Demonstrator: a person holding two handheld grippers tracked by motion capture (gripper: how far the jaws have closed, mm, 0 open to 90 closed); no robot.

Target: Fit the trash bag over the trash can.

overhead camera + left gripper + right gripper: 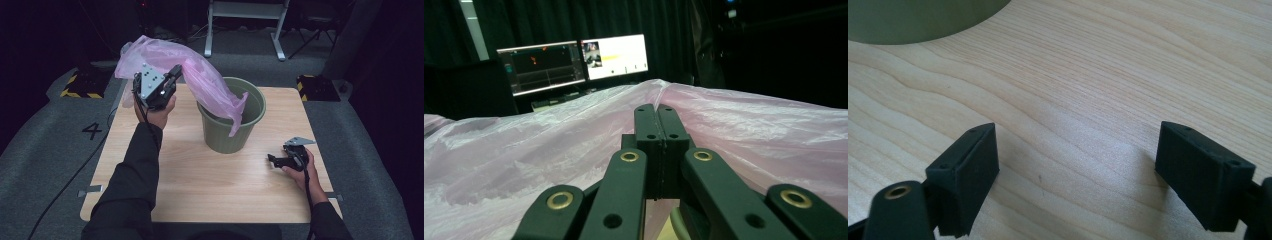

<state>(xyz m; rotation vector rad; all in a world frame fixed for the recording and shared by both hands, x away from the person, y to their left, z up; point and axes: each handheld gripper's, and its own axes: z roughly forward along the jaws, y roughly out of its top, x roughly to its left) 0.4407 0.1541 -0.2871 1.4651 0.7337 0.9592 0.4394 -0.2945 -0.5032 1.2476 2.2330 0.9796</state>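
Above the table's far left corner, high view: left gripper [172, 75] holds pink bag [200, 75] aloft, one end draped in green bucket [252, 117]. Left gripper view: jaws pinch the film; keep that pinch while spreading. Right gripper view: right gripper [1075, 170] spread, idle over table [1088, 75]; it should catch the opposite edge.

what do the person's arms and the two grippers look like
Both arms wear dark long sleeves. The black left gripper carries a grey three-cornered plate dotted with small holes. The black right gripper bears a similar plate. Brass-coloured rivets mark the jaw links. A black cable trails from each.
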